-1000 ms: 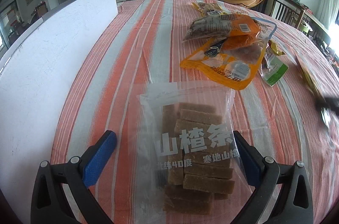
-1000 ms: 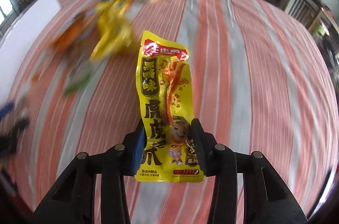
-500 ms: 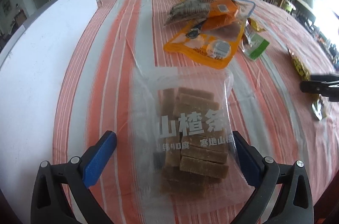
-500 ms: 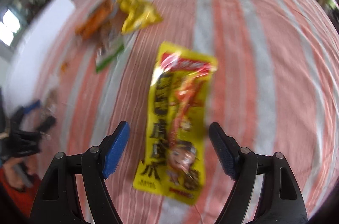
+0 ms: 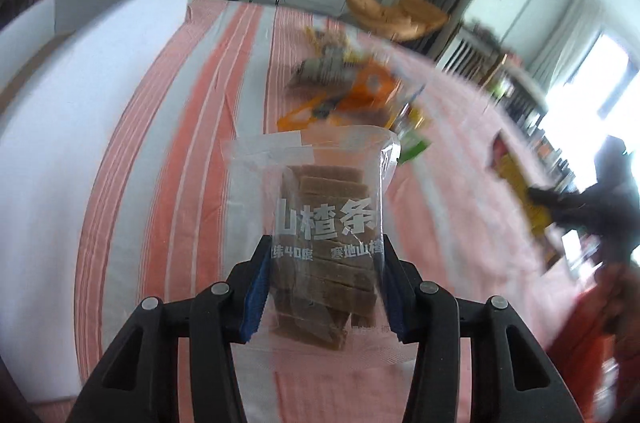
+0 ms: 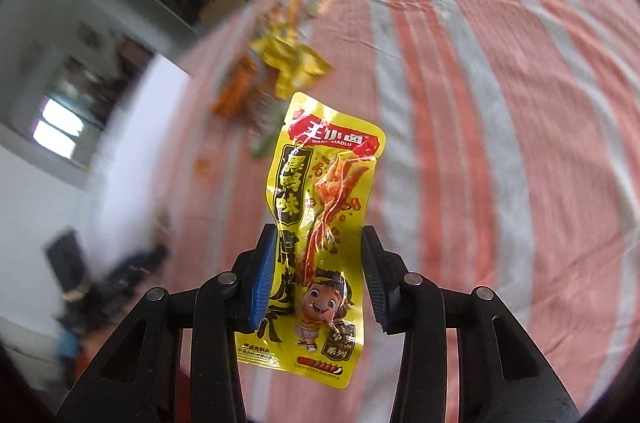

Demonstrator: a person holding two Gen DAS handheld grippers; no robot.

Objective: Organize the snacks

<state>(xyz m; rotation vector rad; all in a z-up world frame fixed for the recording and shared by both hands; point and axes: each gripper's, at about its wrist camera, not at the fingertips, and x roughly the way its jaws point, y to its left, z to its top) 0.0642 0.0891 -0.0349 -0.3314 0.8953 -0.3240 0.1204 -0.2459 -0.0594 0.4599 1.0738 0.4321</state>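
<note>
The left gripper (image 5: 323, 283) has just squeezed shut on a clear bag of brown snack bars (image 5: 320, 223). Its blue pads (image 5: 256, 293) press on both sides of the bag, low down. The bag stands up between the jaws, off the striped tablecloth (image 5: 160, 151), with big white writing across its front (the brown bars are stacked inside like little bricks).

Past the bag, farther along the table, lies a blurry pile of other snack packs (image 5: 352, 91); orange, yellow and green ones show. A white board (image 5: 80, 83) stands along the left edge of the table.

The right gripper (image 6: 318, 279) has just been closing too, and now it pinches a yellow snack pack (image 6: 320, 223) between its jaws. The blue pad (image 6: 262, 281) on the left touches the edge of the pack, and the pad on the other side sits against it as well. The pack has a red label at the top and a cartoon child near the bottom. It sticks up from the jaws, lifted off the cloth (image 6: 500, 143).

From the left camera, the right gripper shows as a dark shape (image 5: 592, 203) at the far right, holding the yellow pack there. The pile of packs (image 6: 280, 63) also shows behind the yellow pack, blurry.
</note>
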